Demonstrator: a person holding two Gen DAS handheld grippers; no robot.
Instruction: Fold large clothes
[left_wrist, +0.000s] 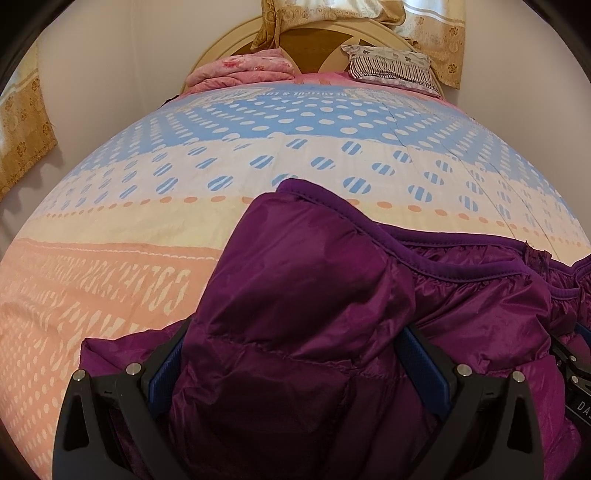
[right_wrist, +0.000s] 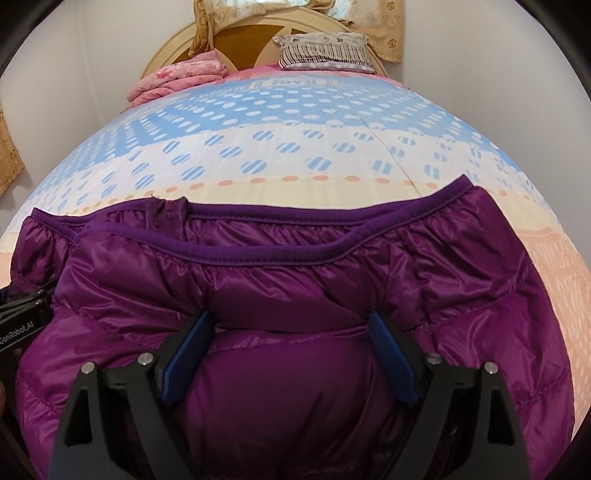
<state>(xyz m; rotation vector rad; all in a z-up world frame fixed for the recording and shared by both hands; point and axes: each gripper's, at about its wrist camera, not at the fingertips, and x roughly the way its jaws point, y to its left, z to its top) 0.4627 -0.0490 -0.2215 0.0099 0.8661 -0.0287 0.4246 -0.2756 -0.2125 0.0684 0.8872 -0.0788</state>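
Folding the purple down jacket (right_wrist: 295, 280), which lies at the near end of the bed (left_wrist: 110, 280), goes best if both hands flatten the puffy bulk evenly. Beyond the jacket only the pillow (right_wrist: 325, 51) and pink quilt (right_wrist: 177, 79) sit by the headboard, well apart. Both the left gripper (left_wrist: 295, 354) and right gripper (right_wrist: 290, 343) stand spread wide with padding bulging between their blue pads, seemingly let go.

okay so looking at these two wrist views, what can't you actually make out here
- Purple jacket: its near end is cut off by the bottom edge in both views.
- Left tongs: the bulging fabric covers the inner pads, so grip is unclear.
- Right tongs: spread wide over the jacket; contact unclear.
- Bedspread lettering: too distorted to read.
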